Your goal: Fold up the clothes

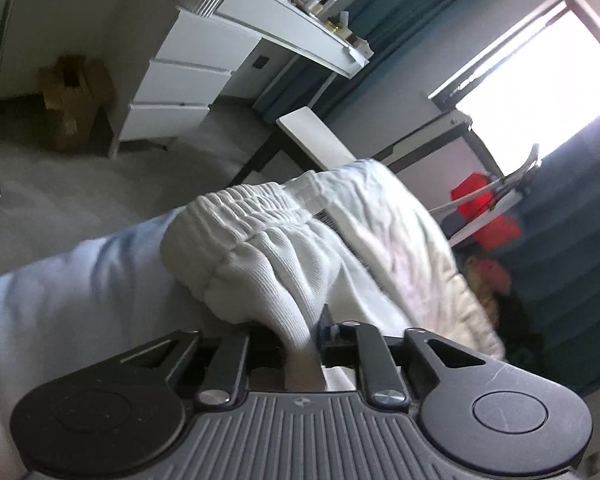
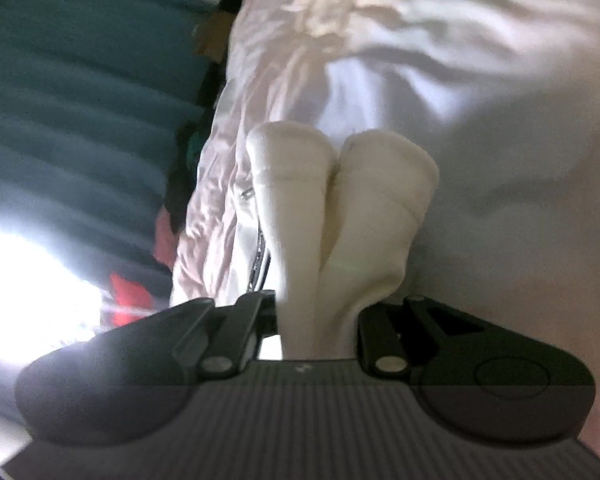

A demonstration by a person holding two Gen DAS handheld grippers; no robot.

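I see the white ribbed garment point(image 1: 268, 264) running from 6 toward 12 o'clock out of my left gripper point(image 1: 300, 344), whose tongs pinch it narrow. A white drawer unit point(image 1: 180, 92) stands at 10 o'clock. My right gripper point(image 2: 320, 320) clamps two folded cloth ends point(image 2: 332, 200) pointing to 12, above rumpled bedding point(image 2: 460, 80); teal curtain point(image 2: 80, 80) at 9.

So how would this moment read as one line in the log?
task: fold clothes | left gripper: shut on white garment | right gripper: shut on white garment | surface: bed
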